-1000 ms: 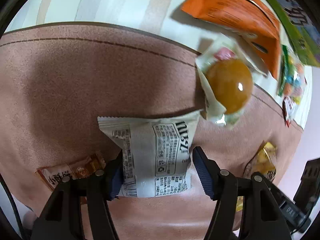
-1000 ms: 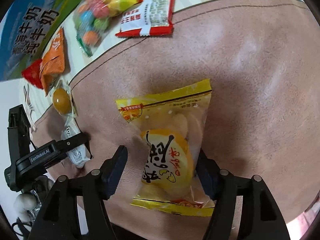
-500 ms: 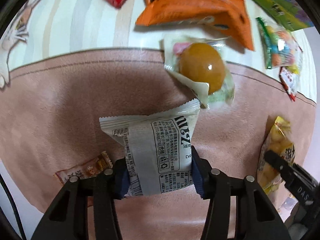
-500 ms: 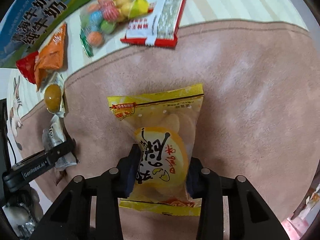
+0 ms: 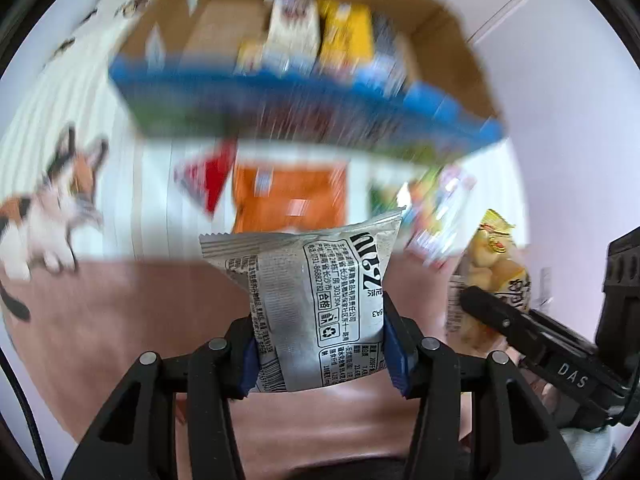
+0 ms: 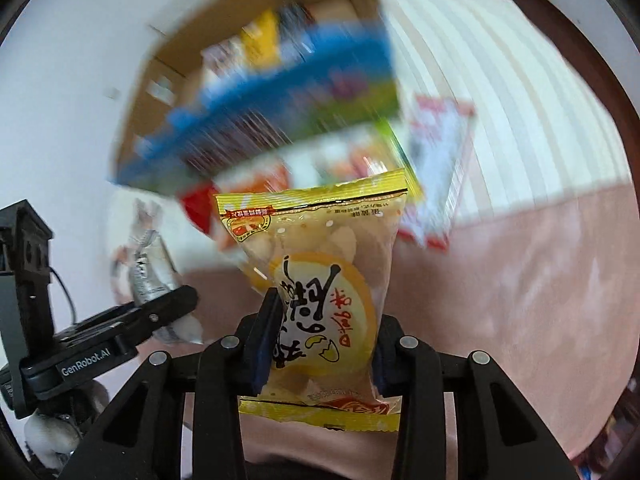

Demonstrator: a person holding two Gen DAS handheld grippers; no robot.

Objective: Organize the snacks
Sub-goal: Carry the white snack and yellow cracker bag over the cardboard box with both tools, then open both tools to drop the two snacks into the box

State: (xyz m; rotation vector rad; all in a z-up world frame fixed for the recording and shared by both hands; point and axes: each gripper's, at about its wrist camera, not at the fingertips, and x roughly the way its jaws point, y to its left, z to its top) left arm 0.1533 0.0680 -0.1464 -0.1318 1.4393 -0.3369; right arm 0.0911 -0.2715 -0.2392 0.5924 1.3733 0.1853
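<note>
My left gripper (image 5: 320,350) is shut on a white snack packet with black print (image 5: 316,296) and holds it in the air above the pink mat (image 5: 100,312). My right gripper (image 6: 320,340) is shut on a yellow egg-snack packet (image 6: 320,280), also lifted. Each held packet shows in the other view: the yellow one (image 5: 492,276) at the right of the left wrist view, the white one (image 6: 150,276) at the left of the right wrist view. An open cardboard box (image 5: 440,20) holding several snacks stands ahead, blurred.
In front of the box lie an orange bag (image 5: 288,196), a red packet (image 5: 208,176), a bag of coloured candies (image 5: 436,216) and a red-and-white packet (image 6: 440,168). The striped cloth (image 6: 520,100) has a cat print (image 5: 52,208). A wall stands behind.
Both grippers have closed on their packets, lifted them off the pink mat and swung up toward the cardboard box. The view is blurred by motion.
</note>
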